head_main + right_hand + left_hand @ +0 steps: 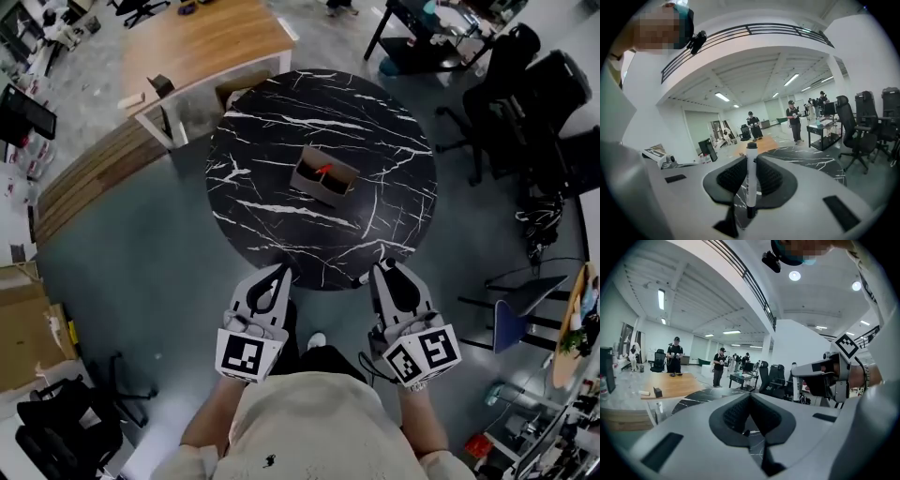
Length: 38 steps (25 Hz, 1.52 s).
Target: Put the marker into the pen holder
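Note:
The pen holder [323, 178], a brown open box with a red-tipped item inside, stands near the middle of the round black marble table [281, 122]. My right gripper [386, 272] hovers over the table's near edge, shut on a white marker with a black cap [751, 180]. The marker stands upright between the pads. My left gripper [279, 274] is at the near edge too, left of the right one; its jaws are shut with nothing between them [750, 397]. In the left gripper view the right gripper [825, 376] shows at the right. Both grippers are well short of the holder.
A wooden desk [202, 42] stands beyond the table at the back left. Black office chairs [525, 84] crowd the right side. Cardboard boxes [23, 328] lie at the left. Several people [793, 119] stand far off in the room.

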{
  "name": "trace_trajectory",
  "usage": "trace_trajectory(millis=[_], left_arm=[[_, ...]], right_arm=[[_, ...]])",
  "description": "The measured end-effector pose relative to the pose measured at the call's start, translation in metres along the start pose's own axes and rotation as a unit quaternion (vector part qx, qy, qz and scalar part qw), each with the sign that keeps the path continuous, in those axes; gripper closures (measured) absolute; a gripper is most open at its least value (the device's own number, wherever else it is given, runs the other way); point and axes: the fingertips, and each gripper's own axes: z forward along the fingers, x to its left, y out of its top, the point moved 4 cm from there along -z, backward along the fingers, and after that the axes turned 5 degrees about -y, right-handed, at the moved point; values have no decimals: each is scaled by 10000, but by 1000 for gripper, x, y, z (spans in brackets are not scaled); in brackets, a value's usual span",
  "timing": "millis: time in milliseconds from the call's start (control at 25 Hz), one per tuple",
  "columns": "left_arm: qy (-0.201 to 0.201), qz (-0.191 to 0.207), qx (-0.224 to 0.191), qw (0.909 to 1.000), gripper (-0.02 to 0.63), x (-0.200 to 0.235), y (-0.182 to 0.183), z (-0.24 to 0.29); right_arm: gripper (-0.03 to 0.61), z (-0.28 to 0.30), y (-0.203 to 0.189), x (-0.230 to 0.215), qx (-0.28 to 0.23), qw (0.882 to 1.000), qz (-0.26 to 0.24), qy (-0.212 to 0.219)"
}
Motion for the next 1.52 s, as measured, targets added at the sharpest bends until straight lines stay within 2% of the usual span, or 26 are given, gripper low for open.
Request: trace_trajectory(millis=[280,440,600,880,1120,1360,1520], left_arm=[[-470,-11,84,9989,606,58,17,60],[-493,-106,131,9986,606,79,22,80],[-440,-88,275,9986,606,92,18,95],[-75,-345,503,9981,606,99,-1,112],[302,-523,719,9956,606,98,-17,125],[652,-679,677,9933,606,94,-19,135],[790,-735,743,9914,606,94,-24,137]], right_arm=[[505,80,34,-8,-379,9984,-110,-414],[505,117,41,-23,-641,9958,-141,-633],[505,148,38,-39,-581,9958,-108,-696],[505,200,10,-68,-716,9945,-650,-399],[505,234,-14,-93,-397,9968,-676,-175],[505,256,-29,-102,-90,9962,-851,170],[505,266,-40,-107,167,9953,-935,165]])
